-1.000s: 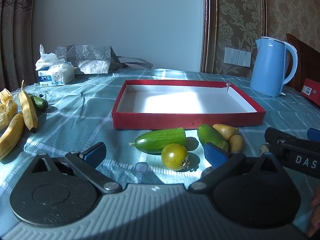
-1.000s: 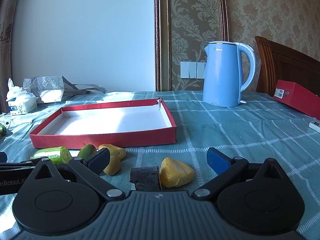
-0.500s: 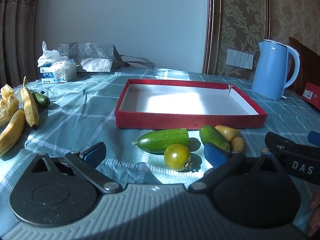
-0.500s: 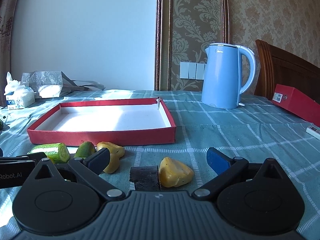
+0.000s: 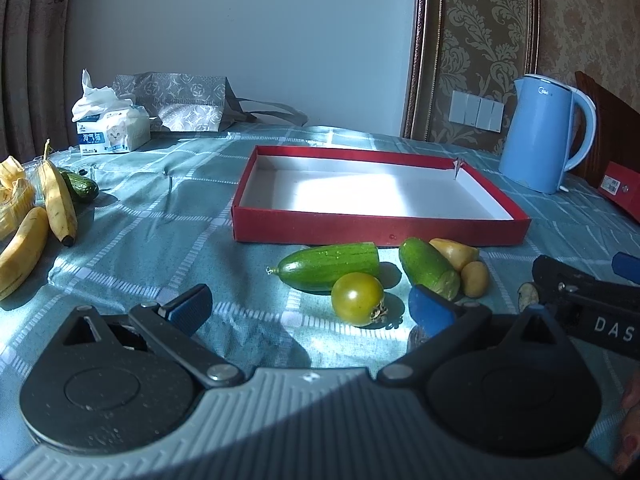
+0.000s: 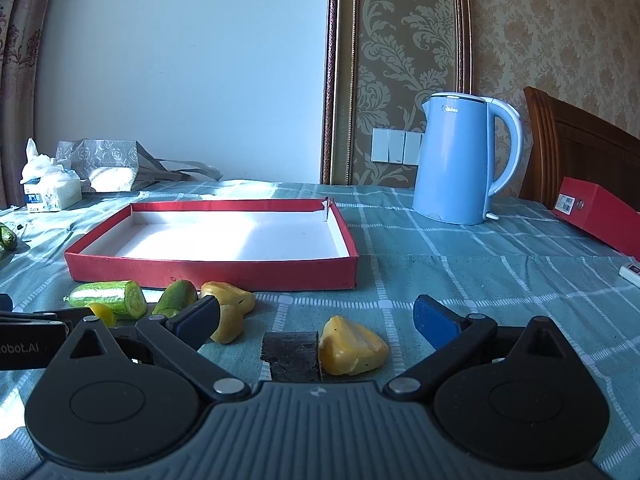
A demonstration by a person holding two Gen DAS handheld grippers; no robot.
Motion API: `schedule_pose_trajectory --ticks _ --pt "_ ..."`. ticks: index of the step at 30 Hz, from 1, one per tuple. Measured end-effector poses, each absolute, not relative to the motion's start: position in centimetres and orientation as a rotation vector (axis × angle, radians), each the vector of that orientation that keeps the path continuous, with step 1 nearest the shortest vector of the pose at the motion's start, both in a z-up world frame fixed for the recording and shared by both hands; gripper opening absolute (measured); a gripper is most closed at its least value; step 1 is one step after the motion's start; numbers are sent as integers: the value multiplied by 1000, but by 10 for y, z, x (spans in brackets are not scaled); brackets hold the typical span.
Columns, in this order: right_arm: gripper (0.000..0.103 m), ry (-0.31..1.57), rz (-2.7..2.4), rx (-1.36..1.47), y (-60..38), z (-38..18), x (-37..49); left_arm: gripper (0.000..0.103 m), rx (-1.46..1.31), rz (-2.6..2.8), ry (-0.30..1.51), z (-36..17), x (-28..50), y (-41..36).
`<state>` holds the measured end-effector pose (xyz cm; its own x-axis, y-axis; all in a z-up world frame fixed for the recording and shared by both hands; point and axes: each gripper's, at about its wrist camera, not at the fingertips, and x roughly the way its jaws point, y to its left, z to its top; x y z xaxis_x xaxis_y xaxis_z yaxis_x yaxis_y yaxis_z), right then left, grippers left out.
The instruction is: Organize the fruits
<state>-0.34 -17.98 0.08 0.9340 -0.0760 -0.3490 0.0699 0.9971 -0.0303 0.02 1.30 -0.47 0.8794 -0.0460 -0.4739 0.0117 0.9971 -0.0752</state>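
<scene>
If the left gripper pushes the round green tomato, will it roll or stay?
The green tomato looks round and smooth, so a push would probably roll it. It lies against the cut cucumber, which may stop it on that side. Its glossy skin might slip.

I see a woven checked tablecloth (image 6: 460,280), matt. The red tray (image 5: 380,226) looks like cardboard with a matt white paper lining. The blue kettle (image 6: 456,160) is smooth satin plastic. The green tomato (image 5: 357,298) shines glossy; the dark block (image 6: 290,350) seems rough, perhaps charred.
</scene>
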Motion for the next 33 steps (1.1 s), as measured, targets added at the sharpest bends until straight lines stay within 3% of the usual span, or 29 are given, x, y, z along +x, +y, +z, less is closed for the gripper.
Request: schedule_pose_trajectory --ticks 6,13,24,28,30,33 --pt "103 404 -70 36 -193 1 -3 103 -159 -83 532 -8 -5 25" --pt "102 421 -56 48 -204 2 -7 103 -58 -80 511 -2 -15 6" --pt "87 446 -40 85 -222 -5 -6 103 79 -111 468 -10 -22 -27" --pt "82 449 -22 93 -222 -5 -4 98 81 -135 456 -9 -23 -29" --pt "82 453 -17 98 -222 -6 -3 91 91 -154 464 -9 -21 -31" --pt "82 452 -14 101 -223 -6 -3 91 112 -178 477 -12 -19 -36"
